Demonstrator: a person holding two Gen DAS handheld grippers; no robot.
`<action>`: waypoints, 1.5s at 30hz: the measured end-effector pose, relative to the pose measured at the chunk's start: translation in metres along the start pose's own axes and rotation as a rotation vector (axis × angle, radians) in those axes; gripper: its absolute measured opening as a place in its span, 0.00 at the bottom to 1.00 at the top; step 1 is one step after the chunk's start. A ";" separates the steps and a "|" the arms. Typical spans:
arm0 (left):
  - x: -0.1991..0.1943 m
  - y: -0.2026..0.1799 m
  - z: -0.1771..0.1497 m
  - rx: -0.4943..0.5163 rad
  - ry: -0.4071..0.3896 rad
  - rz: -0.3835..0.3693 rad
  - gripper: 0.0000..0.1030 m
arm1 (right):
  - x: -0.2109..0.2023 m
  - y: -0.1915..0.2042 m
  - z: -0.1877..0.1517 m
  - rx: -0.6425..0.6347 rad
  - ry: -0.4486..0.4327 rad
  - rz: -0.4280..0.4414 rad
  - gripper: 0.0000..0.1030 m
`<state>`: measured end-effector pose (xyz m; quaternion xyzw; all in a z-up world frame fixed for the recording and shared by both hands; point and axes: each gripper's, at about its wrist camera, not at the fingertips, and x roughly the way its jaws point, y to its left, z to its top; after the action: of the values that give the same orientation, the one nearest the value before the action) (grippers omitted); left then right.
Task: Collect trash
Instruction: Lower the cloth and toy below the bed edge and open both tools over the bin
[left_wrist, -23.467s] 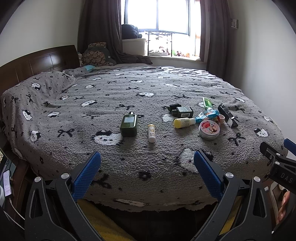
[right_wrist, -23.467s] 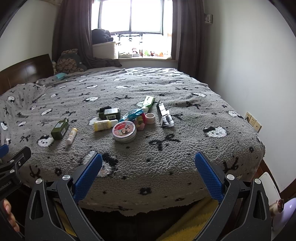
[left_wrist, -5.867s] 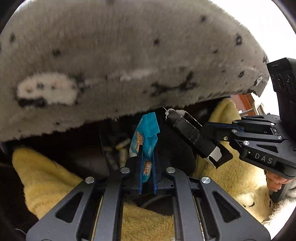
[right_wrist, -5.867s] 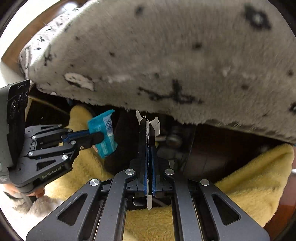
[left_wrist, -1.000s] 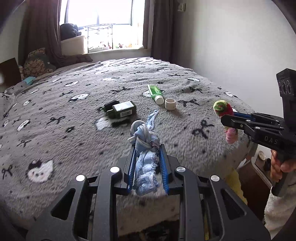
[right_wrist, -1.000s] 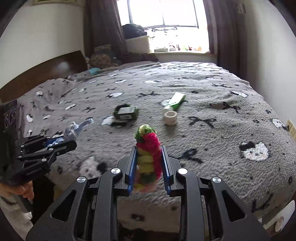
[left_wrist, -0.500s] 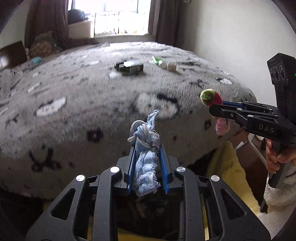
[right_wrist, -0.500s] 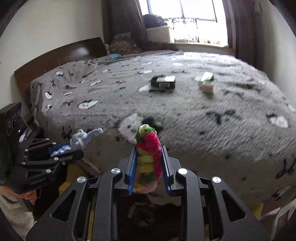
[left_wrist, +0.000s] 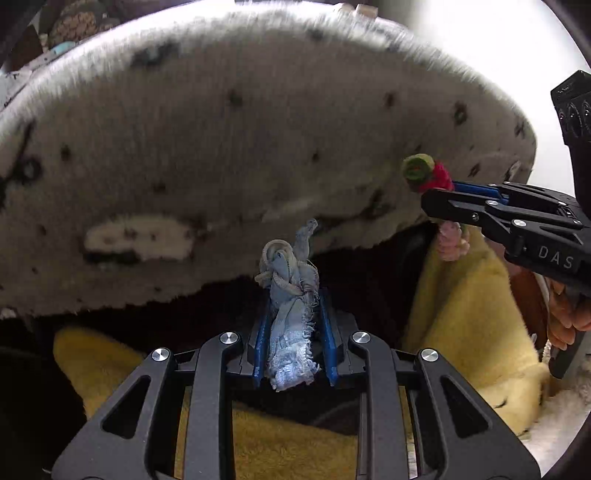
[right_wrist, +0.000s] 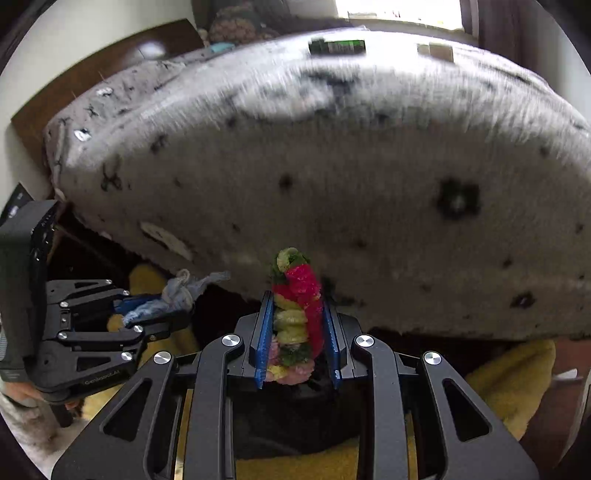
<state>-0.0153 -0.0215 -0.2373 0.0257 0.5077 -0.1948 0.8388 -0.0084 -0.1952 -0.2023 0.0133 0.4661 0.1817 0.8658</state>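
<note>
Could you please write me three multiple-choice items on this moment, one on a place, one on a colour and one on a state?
1. Where is the left hand-held gripper pointing?
A. At the top of the bed
B. Below the hanging edge of the grey blanket, towards a dark gap
C. At the window

2. What colour is the frayed cloth scrap in the left hand-held gripper?
A. Pale blue
B. Orange
C. Black

3. What is the state of the right hand-held gripper?
A. Wide open and empty
B. Shut with nothing in it
C. Shut on the red, green and pink knitted piece

Answers: 1 B, the blanket's edge fills the upper view with darkness beneath; 2 A, the scrap shows light blue in both views; 3 C, the blue pads press on both its sides.
</note>
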 end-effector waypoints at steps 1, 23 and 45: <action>0.004 0.001 -0.002 -0.003 0.011 -0.001 0.22 | 0.003 -0.001 -0.001 0.002 0.009 -0.002 0.25; 0.089 0.007 -0.035 -0.084 0.220 -0.050 0.25 | 0.072 -0.009 -0.032 0.098 0.205 0.027 0.26; 0.017 0.022 0.000 -0.088 0.051 0.071 0.92 | 0.025 -0.044 -0.010 0.161 0.108 -0.078 0.94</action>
<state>-0.0007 -0.0061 -0.2559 0.0118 0.5356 -0.1414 0.8324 0.0091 -0.2295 -0.2367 0.0549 0.5253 0.1101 0.8420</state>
